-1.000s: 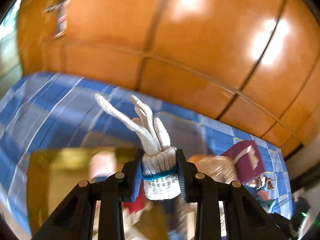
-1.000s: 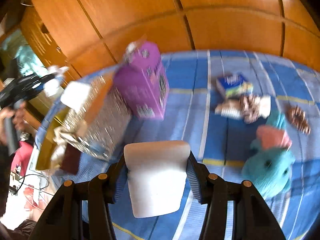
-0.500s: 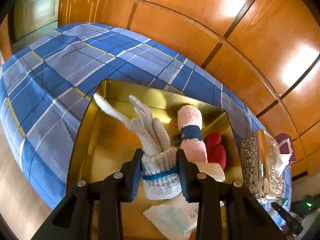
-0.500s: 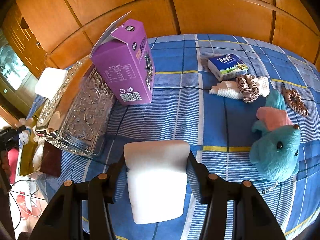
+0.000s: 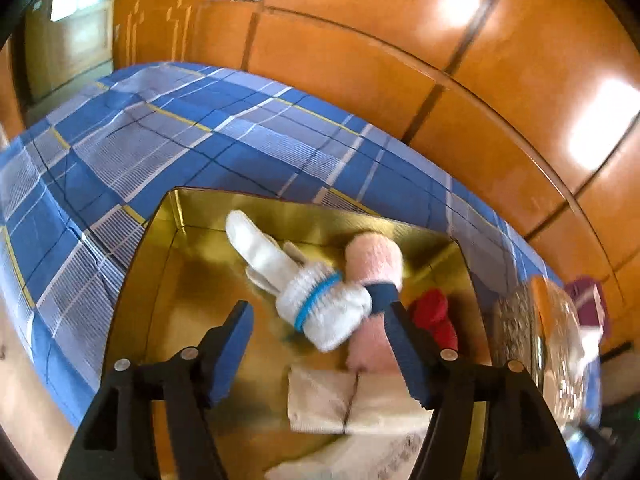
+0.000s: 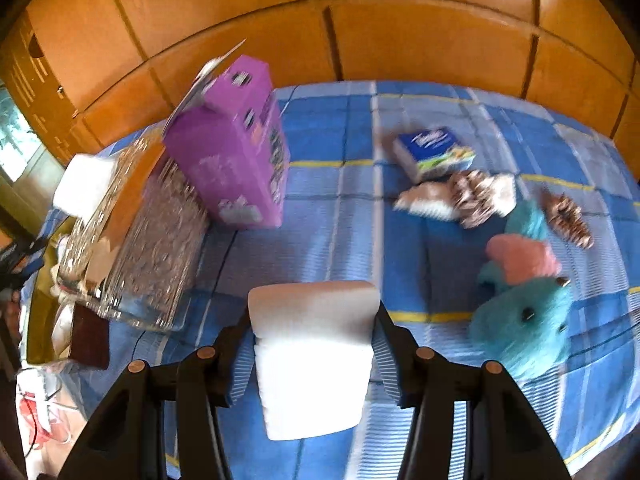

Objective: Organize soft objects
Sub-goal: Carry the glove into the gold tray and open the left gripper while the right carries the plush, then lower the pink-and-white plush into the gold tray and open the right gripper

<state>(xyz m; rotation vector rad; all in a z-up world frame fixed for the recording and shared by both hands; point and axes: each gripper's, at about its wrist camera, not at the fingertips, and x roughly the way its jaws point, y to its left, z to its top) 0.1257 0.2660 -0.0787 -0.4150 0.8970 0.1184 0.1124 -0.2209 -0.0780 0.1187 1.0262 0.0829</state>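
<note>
In the left wrist view my left gripper (image 5: 320, 344) is open over the gold tray (image 5: 168, 216). A rolled white knit glove (image 5: 316, 300) with a blue band tips sideways between the jaws, free of them, falling into the tray beside a pink sock roll (image 5: 374, 264) and a red item (image 5: 434, 312). In the right wrist view my right gripper (image 6: 312, 352) is shut on a white sponge block (image 6: 312, 356), held above the blue plaid cloth (image 6: 332, 216).
The right wrist view shows a purple carton (image 6: 236, 152), a silver tissue box (image 6: 136, 240), a blue tissue pack (image 6: 436, 152), scrunchies (image 6: 476, 196) and a teal plush (image 6: 524, 316). Folded napkins (image 5: 352, 404) lie in the tray. Wooden panels stand behind.
My left gripper has opened and let go of the white glove, which tips toward the tray floor. The right gripper keeps the sponge and has shifted slightly.
</note>
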